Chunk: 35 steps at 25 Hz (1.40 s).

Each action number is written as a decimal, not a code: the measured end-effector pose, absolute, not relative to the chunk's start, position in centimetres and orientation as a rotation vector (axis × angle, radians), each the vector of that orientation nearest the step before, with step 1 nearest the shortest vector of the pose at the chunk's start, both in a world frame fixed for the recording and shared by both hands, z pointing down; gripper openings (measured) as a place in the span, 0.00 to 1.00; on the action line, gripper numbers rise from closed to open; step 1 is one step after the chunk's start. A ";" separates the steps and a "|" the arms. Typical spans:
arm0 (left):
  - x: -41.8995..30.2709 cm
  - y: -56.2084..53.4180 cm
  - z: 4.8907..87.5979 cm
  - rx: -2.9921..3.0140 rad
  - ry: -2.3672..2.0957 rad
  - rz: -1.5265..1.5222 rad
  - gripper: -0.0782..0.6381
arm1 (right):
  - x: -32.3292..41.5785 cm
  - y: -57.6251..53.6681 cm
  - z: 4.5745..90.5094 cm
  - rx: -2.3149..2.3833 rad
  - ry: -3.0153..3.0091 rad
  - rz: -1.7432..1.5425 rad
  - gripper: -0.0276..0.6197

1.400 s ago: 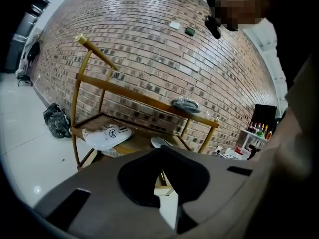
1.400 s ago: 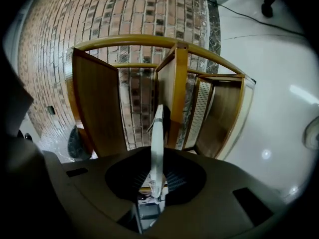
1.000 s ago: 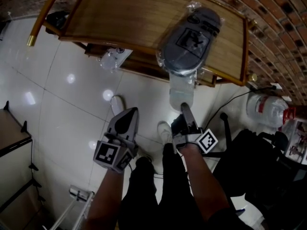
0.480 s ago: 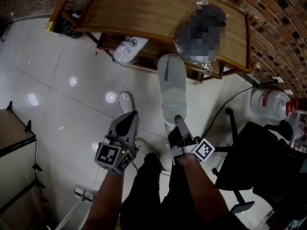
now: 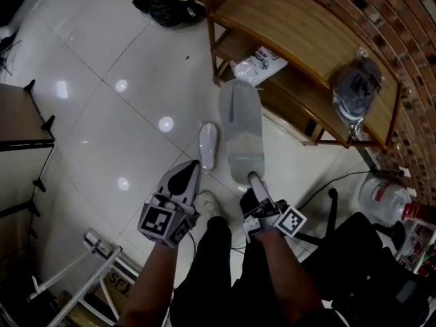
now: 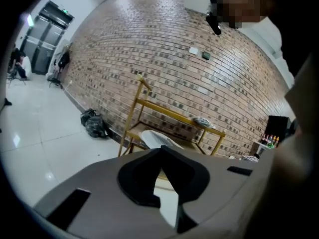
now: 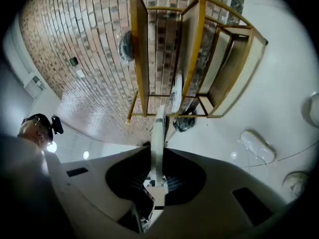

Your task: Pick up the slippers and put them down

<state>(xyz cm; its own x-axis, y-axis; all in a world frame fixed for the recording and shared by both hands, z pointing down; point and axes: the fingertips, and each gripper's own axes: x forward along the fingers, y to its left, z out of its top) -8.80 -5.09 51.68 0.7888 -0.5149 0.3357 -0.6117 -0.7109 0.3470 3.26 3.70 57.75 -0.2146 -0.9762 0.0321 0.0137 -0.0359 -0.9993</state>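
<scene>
Wooden shelf (image 5: 293, 26) against brick wall (image 5: 409, 19); glossy floor (image 5: 102, 60).

Two tools in frame: one left gripper (image 5: 189, 174), one right gripper (image 5: 253, 178). Two pale slippers show: the held slipper (image 5: 240, 131) between the right jaws, and the floor slipper (image 5: 207, 145) just left of them. Beyond the jaws stands one wooden rack (image 5: 300, 29) carrying two wrapped parcels, a white parcel (image 5: 260, 63) and a dark parcel (image 5: 355, 87) that perhaps holds more slippers. One black bag (image 5: 163, 2) lies on the floor.

My left gripper (image 5: 187, 174): grey shell, black jaw lining, pointed nose. My right gripper (image 5: 254, 181): black, slimmer. Each carries a white cube (image 5: 159, 221) with black square markers. I'm in dark trousers (image 5: 216, 278), pale shoe (image 5: 205, 204).
</scene>
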 end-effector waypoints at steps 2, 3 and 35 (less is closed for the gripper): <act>-11.8 -5.7 51.5 2.504 -0.933 0.280 0.11 | 1.4 2.0 57.6 -1.078 1.395 -1.439 0.14; -13.3 -5.9 51.5 2.489 -0.974 0.275 0.11 | 0.5 1.2 57.6 -1.062 1.416 -1.451 0.14; -11.7 -3.0 69.9 2.348 -0.976 0.372 0.11 | 6.9 3.0 79.0 -1.303 1.245 -1.634 0.14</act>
